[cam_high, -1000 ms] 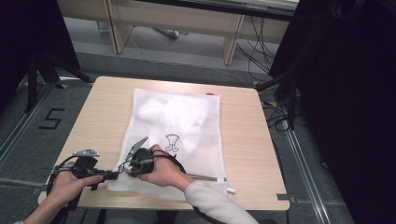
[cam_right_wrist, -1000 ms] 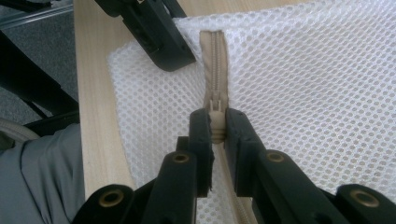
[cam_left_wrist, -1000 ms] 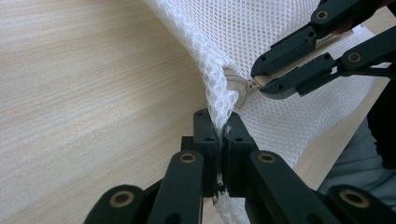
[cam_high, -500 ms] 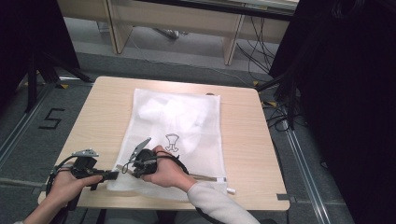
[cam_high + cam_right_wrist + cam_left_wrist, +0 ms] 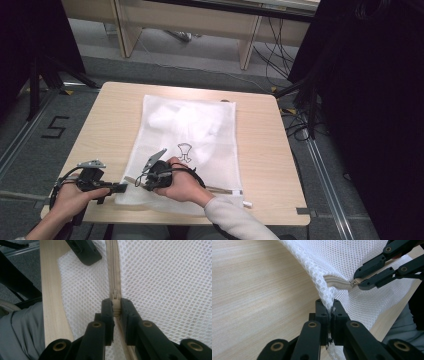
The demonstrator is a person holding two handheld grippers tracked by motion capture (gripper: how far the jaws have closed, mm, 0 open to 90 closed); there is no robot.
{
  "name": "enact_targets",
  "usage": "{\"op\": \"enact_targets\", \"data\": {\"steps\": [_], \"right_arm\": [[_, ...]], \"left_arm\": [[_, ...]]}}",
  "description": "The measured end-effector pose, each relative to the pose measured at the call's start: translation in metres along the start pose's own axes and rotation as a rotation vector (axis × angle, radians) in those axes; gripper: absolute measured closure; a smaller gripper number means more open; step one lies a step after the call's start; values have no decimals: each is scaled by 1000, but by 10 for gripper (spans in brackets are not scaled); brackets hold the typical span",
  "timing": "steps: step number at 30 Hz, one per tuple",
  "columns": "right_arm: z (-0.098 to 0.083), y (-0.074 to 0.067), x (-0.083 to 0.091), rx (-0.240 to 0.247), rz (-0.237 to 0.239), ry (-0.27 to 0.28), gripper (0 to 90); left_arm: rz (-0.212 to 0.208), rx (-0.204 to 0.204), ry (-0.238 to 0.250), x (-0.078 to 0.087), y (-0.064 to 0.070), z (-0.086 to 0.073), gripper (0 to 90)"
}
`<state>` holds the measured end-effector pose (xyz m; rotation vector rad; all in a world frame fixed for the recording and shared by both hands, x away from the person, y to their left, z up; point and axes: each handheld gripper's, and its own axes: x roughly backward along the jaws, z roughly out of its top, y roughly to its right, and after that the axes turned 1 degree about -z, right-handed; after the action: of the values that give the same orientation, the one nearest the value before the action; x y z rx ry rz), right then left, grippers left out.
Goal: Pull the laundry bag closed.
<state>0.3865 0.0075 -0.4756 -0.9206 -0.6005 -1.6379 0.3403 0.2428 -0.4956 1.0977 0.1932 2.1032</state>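
Wooden table (image 5: pixel 110 120) up top, with a white mesh bag (image 5: pixel 192 135) lying flat across its middle, printed emblem (image 5: pixel 184 151) facing up, nothing blocking it. Along the bag's near edge runs the beige zipper (image 5: pixel 113 272). Left gripper (image 5: pixel 329 308) pinches the bag's corner mesh, jaws pressed tight. Right gripper (image 5: pixel 115 306), just beside it, clamps the zipper pull (image 5: pixel 115 305).

Black linkage claw (image 5: pixel 329 307) with brass rivets, grey three-cornered plate, black cable; light grey sleeve (image 5: pixel 235 220).
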Motion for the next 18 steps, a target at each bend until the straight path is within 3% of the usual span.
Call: {"op": "enact_targets", "data": {"steps": [2, 6, 10, 18], "right_arm": [[-1, 0, 0, 3, -1, 4, 824], [-3, 2, -1, 19, -3, 4, 824], [-5, 2, 0, -5, -10, -2, 824], [-8, 3, 3, -5, -3, -9, 824]], "left_arm": [[17, -1, 7, -1, 1, 0, 857], [10, -4, -9, 0, 0, 0, 858], [10, -3, -9, 0, 0, 0, 857], [13, -4, -9, 0, 0, -1, 857]]}}
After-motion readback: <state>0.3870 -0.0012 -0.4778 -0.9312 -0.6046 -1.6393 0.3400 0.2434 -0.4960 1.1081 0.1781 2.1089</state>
